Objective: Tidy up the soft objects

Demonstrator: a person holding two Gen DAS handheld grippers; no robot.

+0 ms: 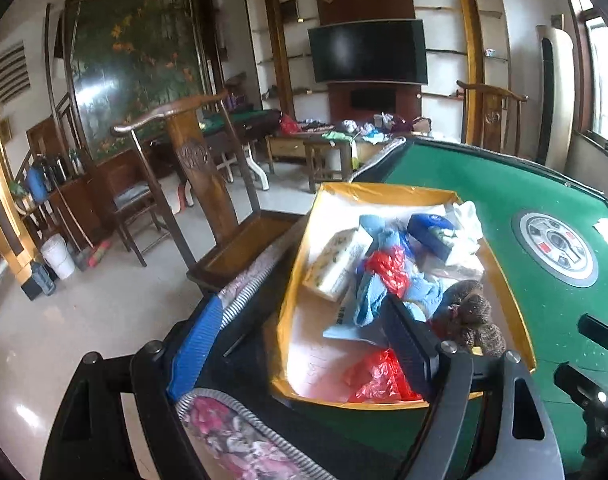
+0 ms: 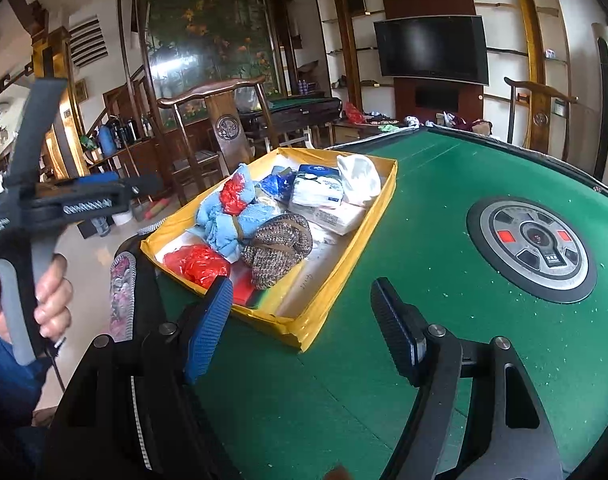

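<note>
Soft objects lie heaped in one yellow-rimmed tray (image 2: pixel 345 248) on the green tabletop (image 2: pixel 403 300); as far as the views show, none has been lifted out or sorted.

1. Left gripper (image 1: pixel 304 344): jaws wide, nothing between the pads. Its blue finger (image 1: pixel 196 344) hangs outside the tray's left wall, over a floral cushion (image 1: pixel 240 432); its black finger (image 1: pixel 407 344) stands over the tray's near end. In the right wrist view this gripper is seen at 9 o'clock, held by a hand (image 2: pixel 50 300).
2. Right gripper (image 2: pixel 304 328): jaws wide, empty, over bare tabletop at the tray's near corner.
3. Tray contents, right wrist view, outward from the near end: a red plastic bag (image 2: pixel 196 262) at 7 o'clock of the tray; a brown knitted item (image 2: pixel 278 246) beside it; a light blue cloth (image 2: pixel 228 224) with a second red bag (image 2: pixel 234 196) on it; tissue packs (image 2: pixel 317 192); a white cloth (image 2: pixel 359 180) at the far end.
4. Table hub (image 2: pixel 531 250): at 3 o'clock of the tray, well apart.

Judgement: the task is at its start. Every item remains to be picked, and no destination for sorted items can be identified.
</note>
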